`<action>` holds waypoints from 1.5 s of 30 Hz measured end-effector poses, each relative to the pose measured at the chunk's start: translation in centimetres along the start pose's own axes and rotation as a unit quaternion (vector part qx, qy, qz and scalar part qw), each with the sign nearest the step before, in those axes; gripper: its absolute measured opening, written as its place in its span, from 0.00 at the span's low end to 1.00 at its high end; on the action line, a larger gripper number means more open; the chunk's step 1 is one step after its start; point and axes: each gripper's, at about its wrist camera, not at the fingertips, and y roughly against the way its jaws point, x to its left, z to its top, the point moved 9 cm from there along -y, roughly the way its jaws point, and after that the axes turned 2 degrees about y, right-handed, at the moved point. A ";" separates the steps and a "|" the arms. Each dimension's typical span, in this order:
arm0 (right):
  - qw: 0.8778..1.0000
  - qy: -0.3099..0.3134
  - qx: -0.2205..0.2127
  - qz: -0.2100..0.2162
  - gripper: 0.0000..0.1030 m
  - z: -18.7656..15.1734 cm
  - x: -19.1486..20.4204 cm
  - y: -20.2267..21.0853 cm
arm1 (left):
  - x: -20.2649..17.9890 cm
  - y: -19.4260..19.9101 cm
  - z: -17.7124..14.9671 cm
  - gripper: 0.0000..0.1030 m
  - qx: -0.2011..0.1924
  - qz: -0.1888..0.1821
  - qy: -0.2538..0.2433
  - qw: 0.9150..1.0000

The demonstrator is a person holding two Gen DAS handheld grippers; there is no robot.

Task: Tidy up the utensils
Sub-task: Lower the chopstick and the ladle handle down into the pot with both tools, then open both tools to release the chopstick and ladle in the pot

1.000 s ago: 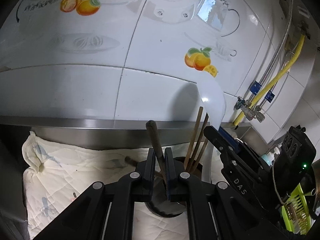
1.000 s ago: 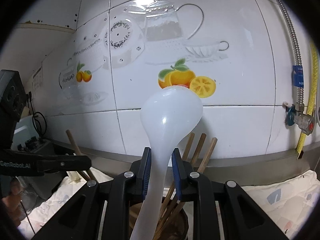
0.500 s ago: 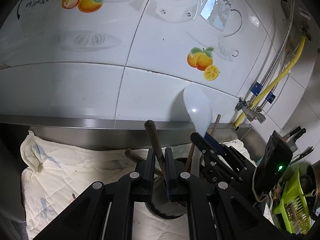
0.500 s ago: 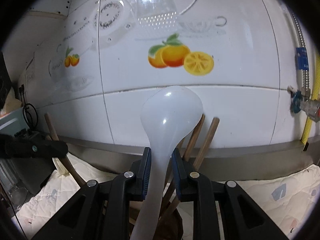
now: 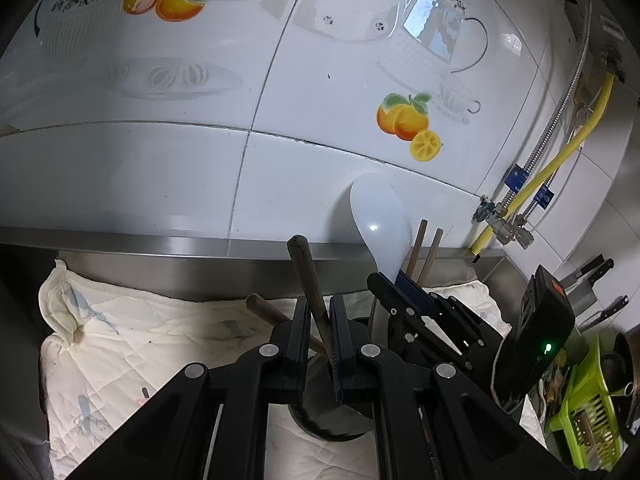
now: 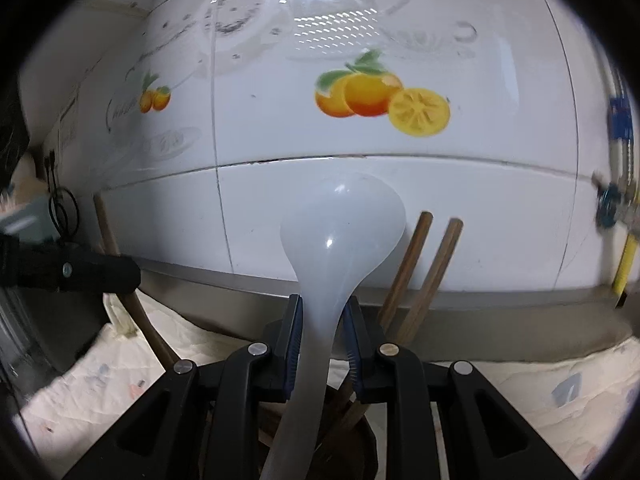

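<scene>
Both grippers work over one dark holder [image 5: 328, 420] standing on the quilted cloth [image 5: 120, 344] by the tiled wall. Right gripper [image 6: 322, 344] has its jaws clamped on the neck of the white spoon [image 6: 340, 236], bowl up, handle end down inside the holder among the chopsticks [image 6: 420, 272], probably so it stands upright with the rest. Left gripper [image 5: 320, 340] has its jaws pressed together on a brown wooden handle [image 5: 308, 280], which tilts left out of the same holder; the grip likely keeps it out of the spoon's way or steadies it. A second wooden handle [image 5: 264, 310] leans further left. Spoon looks nearly seated; release seems next. Risk: the tall spoon tips the holder or knocks the chopsticks.
</scene>
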 end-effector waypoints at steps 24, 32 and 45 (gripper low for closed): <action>0.999 -0.008 0.029 0.032 0.24 -0.9 1.0 1.7 | 0.2 -0.1 -0.3 0.10 0.004 0.000 0.007 1.000; 0.999 0.015 0.040 0.023 0.24 -0.5 1.9 2.8 | 0.1 -0.1 -0.3 0.11 0.011 0.007 -0.002 1.000; 0.998 0.025 0.054 0.013 0.49 0.9 2.0 7.3 | -1.2 1.7 0.8 0.29 -0.004 0.014 -0.015 1.000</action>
